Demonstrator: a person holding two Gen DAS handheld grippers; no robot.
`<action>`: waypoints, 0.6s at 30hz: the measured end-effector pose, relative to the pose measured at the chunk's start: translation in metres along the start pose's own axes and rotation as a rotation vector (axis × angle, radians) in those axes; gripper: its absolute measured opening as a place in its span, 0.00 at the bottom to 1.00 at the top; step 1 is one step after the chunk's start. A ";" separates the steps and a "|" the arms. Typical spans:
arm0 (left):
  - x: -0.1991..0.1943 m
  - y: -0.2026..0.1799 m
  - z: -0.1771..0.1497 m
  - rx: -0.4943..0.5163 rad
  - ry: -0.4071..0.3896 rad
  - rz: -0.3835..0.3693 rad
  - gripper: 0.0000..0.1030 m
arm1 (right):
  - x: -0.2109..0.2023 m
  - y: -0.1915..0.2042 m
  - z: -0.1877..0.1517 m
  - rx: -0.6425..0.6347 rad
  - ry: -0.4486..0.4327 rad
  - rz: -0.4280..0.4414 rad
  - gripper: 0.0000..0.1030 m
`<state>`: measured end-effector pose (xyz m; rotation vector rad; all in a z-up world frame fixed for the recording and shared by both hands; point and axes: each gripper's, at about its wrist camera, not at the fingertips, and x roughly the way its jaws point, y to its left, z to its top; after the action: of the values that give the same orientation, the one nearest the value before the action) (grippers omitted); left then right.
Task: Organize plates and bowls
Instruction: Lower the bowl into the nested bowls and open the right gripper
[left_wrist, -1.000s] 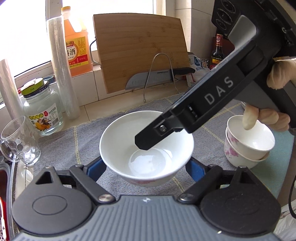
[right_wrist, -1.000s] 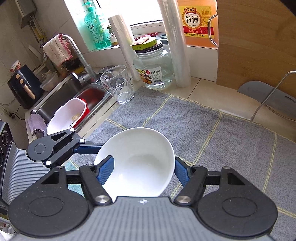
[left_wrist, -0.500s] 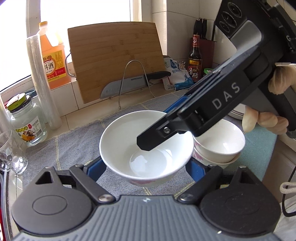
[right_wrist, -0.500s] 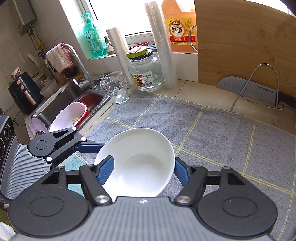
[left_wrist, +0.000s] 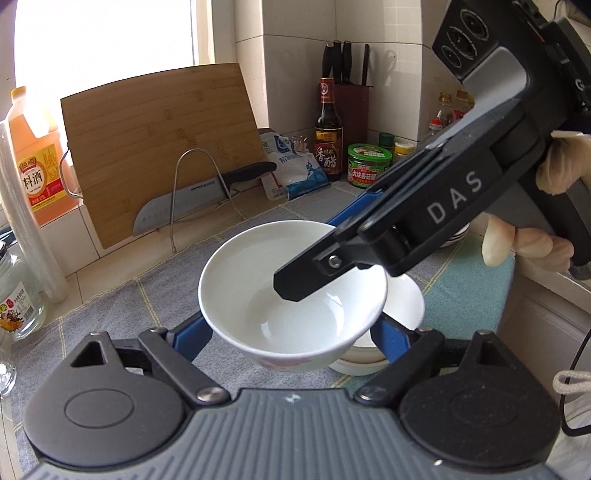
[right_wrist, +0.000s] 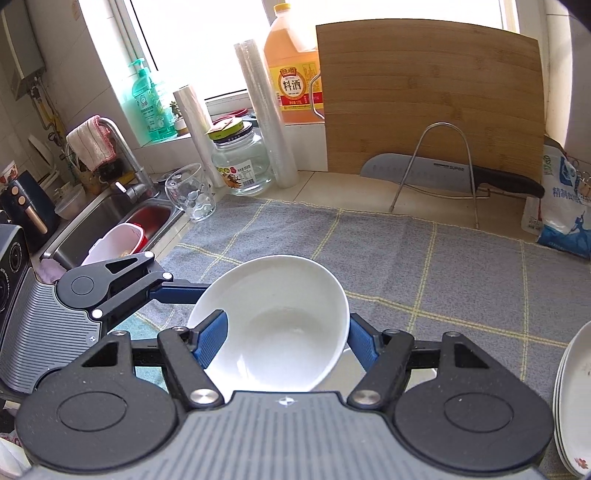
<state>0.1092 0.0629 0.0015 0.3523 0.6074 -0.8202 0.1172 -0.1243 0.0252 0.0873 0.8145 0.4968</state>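
White bowl (left_wrist: 280, 291), glossy, faint pink print beneath, sits clamped between both my jaws. It hangs above stacked bowls (left_wrist: 399, 314).

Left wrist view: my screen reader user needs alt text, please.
A white ceramic bowl is held between the left gripper fingers, the right gripper gripping its far rim, just above stacked white bowls on a grey checked cloth.
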 end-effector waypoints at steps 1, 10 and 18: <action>0.002 -0.003 0.002 0.005 0.000 -0.009 0.89 | -0.004 -0.004 -0.002 0.008 -0.004 -0.009 0.73; 0.025 -0.024 0.013 0.030 0.006 -0.083 0.89 | -0.025 -0.030 -0.018 0.072 -0.016 -0.074 0.73; 0.038 -0.030 0.008 0.027 0.039 -0.116 0.89 | -0.024 -0.044 -0.031 0.104 0.004 -0.087 0.73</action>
<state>0.1089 0.0178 -0.0178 0.3610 0.6582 -0.9356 0.0982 -0.1771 0.0081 0.1467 0.8440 0.3723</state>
